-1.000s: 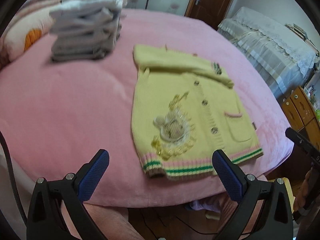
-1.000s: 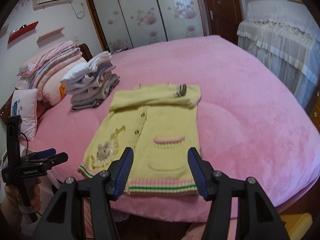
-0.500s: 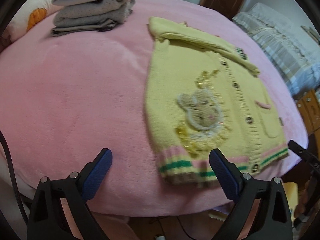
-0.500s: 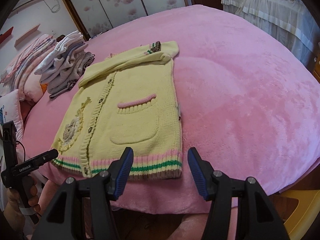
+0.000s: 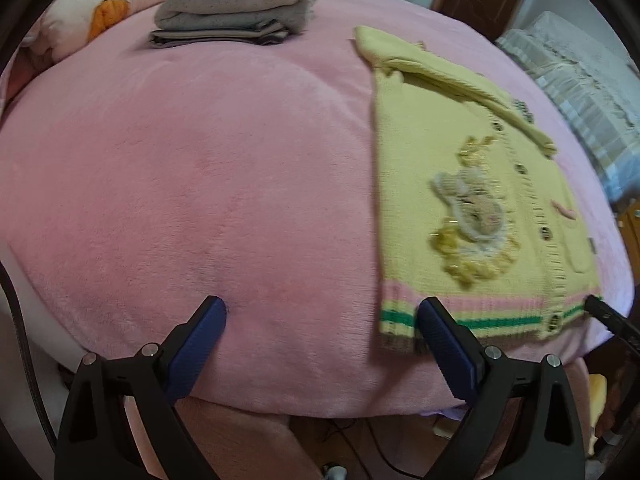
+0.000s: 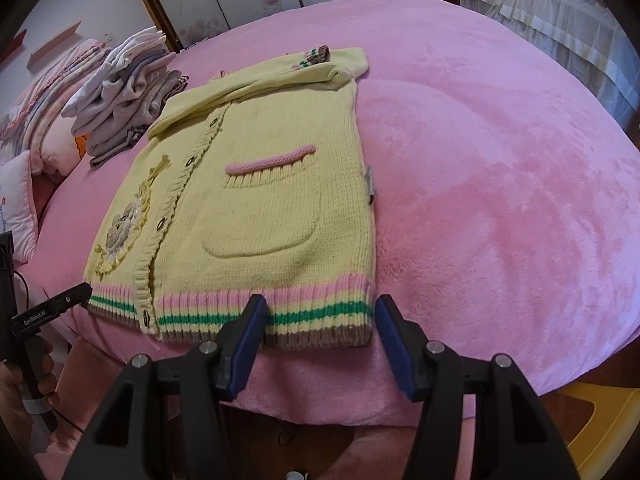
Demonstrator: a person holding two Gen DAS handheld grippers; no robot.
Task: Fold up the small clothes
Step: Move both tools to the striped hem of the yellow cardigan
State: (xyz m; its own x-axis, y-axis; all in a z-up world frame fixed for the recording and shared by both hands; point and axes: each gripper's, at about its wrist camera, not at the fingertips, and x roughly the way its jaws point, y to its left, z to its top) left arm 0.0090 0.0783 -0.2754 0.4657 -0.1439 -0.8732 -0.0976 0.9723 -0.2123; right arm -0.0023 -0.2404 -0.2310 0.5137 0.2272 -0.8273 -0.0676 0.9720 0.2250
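We see a yellow cardigan (image 6: pixel 256 184) lying flat on the pink bed (image 6: pixel 500 168), sleeves folded across its top, hem at the near edge. Our right gripper (image 6: pixel 318 320) hangs at the hem's right corner, jaws half open and empty. Our left gripper (image 5: pixel 320 320) stands wide at the left corner, gripping nothing. Folded clothes (image 5: pixel 232 8) are stacked behind.

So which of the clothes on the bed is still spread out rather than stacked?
The yellow knit cardigan, flat with its striped hem nearest both grippers; the grey and white garments sit folded in a pile behind it.
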